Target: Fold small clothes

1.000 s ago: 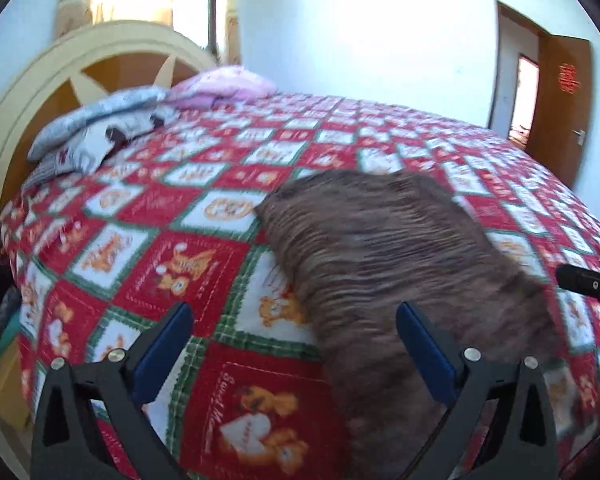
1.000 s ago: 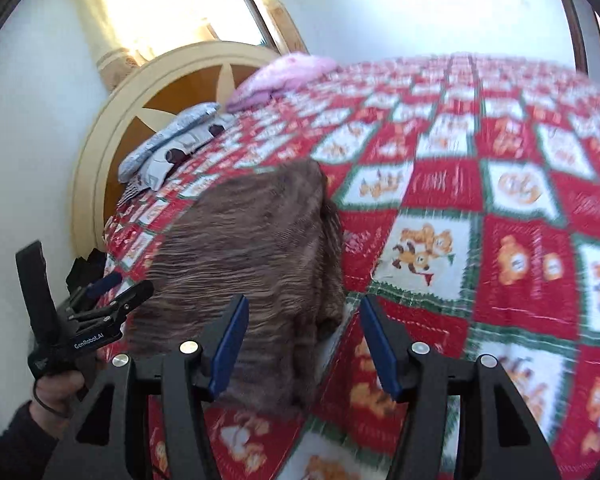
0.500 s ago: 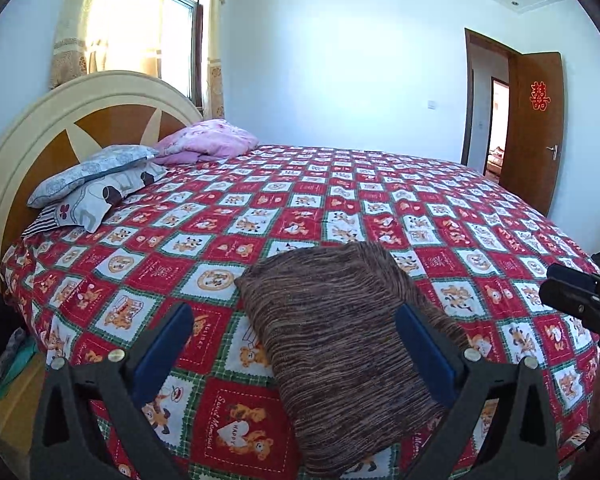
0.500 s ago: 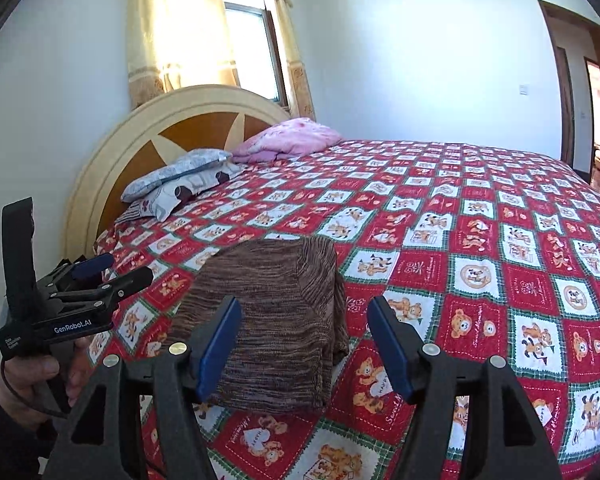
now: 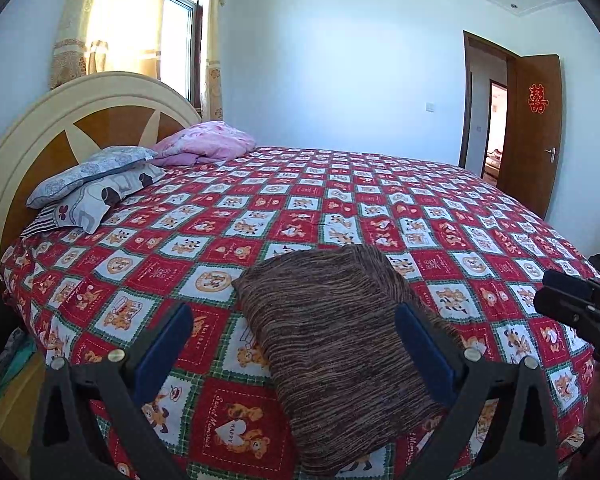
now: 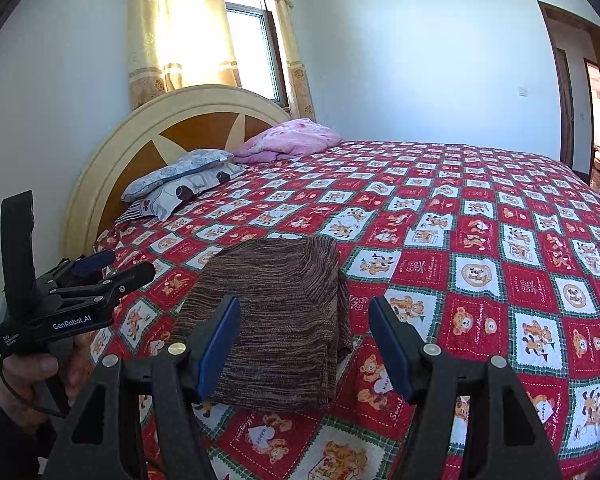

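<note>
The folded brown knit garment [image 5: 336, 344] is lying flat on the red patchwork bedspread [image 5: 340, 208], near the bed's close edge. The left gripper [image 5: 292, 340] is hovering over it, jaws spread, gripping nothing. The right gripper [image 6: 304, 332] is hanging likewise, released and empty.

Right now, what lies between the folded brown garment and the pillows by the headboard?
Only bare quilt. Both wrist views show the brown garment near the bed's front edge and the pillows at the headboard, nothing else between.
</note>
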